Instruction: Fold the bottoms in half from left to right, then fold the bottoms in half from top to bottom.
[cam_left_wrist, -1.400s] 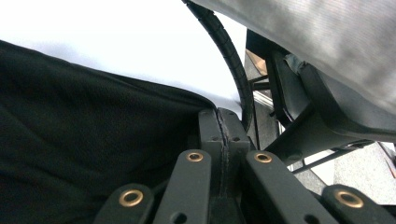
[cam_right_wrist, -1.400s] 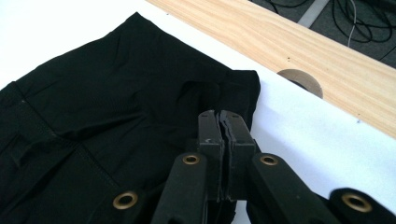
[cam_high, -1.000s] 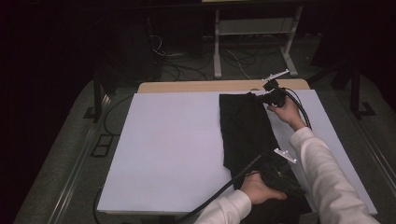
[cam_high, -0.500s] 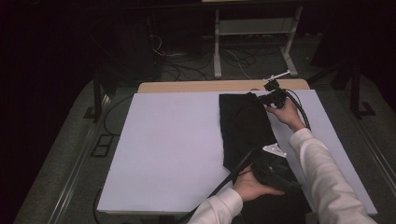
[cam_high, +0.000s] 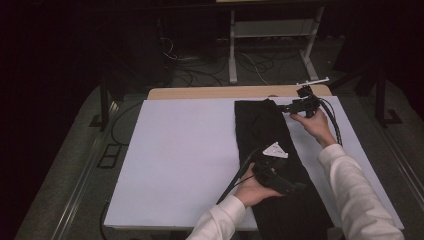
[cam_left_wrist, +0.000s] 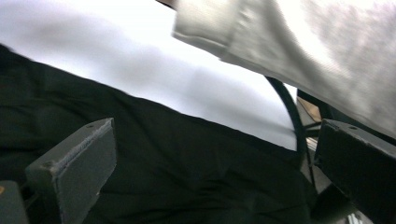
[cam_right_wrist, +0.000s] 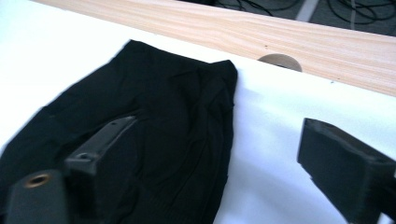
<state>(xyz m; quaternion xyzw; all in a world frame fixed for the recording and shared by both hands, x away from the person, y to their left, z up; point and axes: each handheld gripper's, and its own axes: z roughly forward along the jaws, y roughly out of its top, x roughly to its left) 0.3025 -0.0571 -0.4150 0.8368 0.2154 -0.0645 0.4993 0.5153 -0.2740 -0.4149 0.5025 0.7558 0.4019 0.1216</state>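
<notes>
The room is dark, with cables and a metal stand (cam_high: 270, 37) on the floor behind a white-covered bench (cam_high: 175, 150) with a wooden far edge. A folded black garment (cam_high: 265, 130) lies lengthwise on the bench's right half. The left tongs (cam_high: 295, 189) and right tongs (cam_high: 283, 107) have both just been opening and stand wide, gripping nothing. I judge a release finished; next comes a fresh pinch on a cloth edge.

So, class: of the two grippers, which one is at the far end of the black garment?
The right gripper, at the garment's far end by the wooden table edge. The left gripper hangs over its near half; both have jaws just opened, gripping nothing.
</notes>
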